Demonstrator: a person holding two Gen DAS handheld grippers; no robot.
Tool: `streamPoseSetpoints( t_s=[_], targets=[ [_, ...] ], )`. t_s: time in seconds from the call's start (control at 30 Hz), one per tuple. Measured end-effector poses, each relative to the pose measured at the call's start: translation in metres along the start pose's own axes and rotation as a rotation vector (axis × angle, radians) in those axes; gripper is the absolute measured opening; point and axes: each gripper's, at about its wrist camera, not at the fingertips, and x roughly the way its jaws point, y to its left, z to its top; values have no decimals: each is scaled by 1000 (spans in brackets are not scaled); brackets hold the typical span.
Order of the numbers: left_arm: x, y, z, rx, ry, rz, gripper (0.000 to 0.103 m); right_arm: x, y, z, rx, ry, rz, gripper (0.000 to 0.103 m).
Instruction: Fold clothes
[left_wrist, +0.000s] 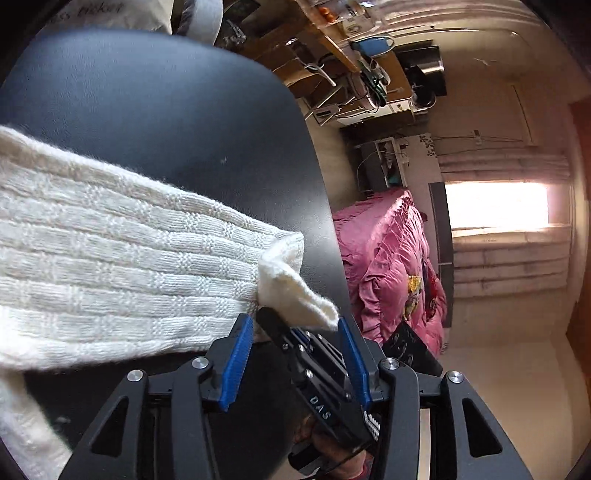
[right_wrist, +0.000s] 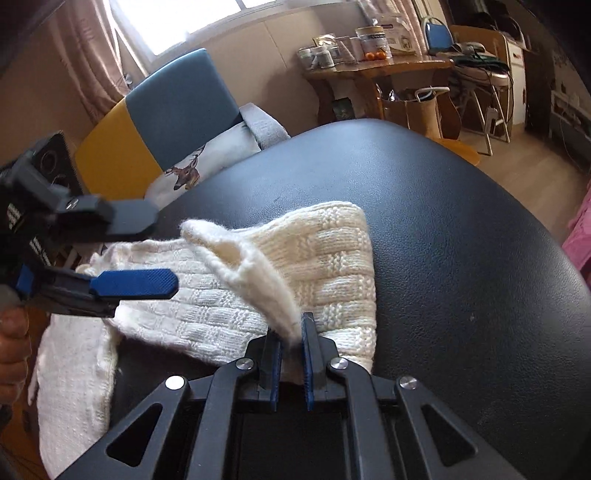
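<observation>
A cream knitted sweater (left_wrist: 110, 258) lies across the black leather tabletop (left_wrist: 166, 110). My right gripper (right_wrist: 291, 338) is shut on a raised corner of the sweater (right_wrist: 325, 258), which peaks up from its blue pads (right_wrist: 308, 354). In the left wrist view the right gripper (left_wrist: 269, 317) shows as a black body holding that same corner. My left gripper (left_wrist: 295, 323) is open with no cloth between its blue pads (left_wrist: 238, 362). In the right wrist view the left gripper (right_wrist: 166, 251) hovers at the left above the sweater, apart from the held corner.
The tabletop (right_wrist: 461, 240) curves away on the right. Behind it stand a blue and yellow chair (right_wrist: 177, 107) with a deer-print cushion (right_wrist: 207, 162), and a wooden table (right_wrist: 369, 66) with jars. A pink bedcover (left_wrist: 391, 258) lies beyond the table edge. A hand (right_wrist: 11, 350) grips the left tool.
</observation>
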Motion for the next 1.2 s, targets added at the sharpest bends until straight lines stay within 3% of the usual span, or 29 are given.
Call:
streamPoseSetpoints(
  t_s=[0.07,0.17,0.23,0.27,0.3,0.33,0.37,0.43,0.5,0.57,0.67,0.77,0.9,1.0,1.1,1.2],
  targets=[
    [8,-1,5,-17,1,-2,48,0,9,-3,-49,-1,-29,9],
    [24,-2,12,-41,31,14,59,1,15,-7,-79,-6,-52,9],
    [31,-3,14,-30,33,46,58,1,17,-8,-85,-11,-60,9],
    [35,-6,15,6,27,84,55,2,16,-8,-77,-13,-60,9],
    [38,-10,15,47,20,125,32,3,15,-8,-69,-15,-59,9],
    [42,-14,13,96,21,187,16,3,15,-7,-62,-17,-60,9],
    [44,-17,11,126,20,241,7,4,15,-7,-63,-17,-65,9],
    [41,-21,10,162,-12,274,7,3,18,-4,-67,-19,-78,9],
    [30,-25,11,171,-53,256,6,0,22,1,-60,-33,-59,11],
    [11,-34,12,192,-97,236,6,-7,28,8,-44,-61,-8,22],
    [-28,-46,16,219,-165,212,6,-31,36,17,30,-153,114,25],
    [-75,-49,26,228,-235,202,6,-40,23,19,281,-203,360,29],
    [-149,-45,30,217,-346,182,6,-3,10,-8,728,-154,828,41],
    [-209,-37,28,204,-436,162,6,26,35,-30,910,-84,1006,59],
    [-270,-21,19,169,-532,156,6,51,67,-41,1004,-29,1048,77],
    [-324,2,6,130,-612,143,6,78,99,-45,1076,30,1052,80]
  ],
)
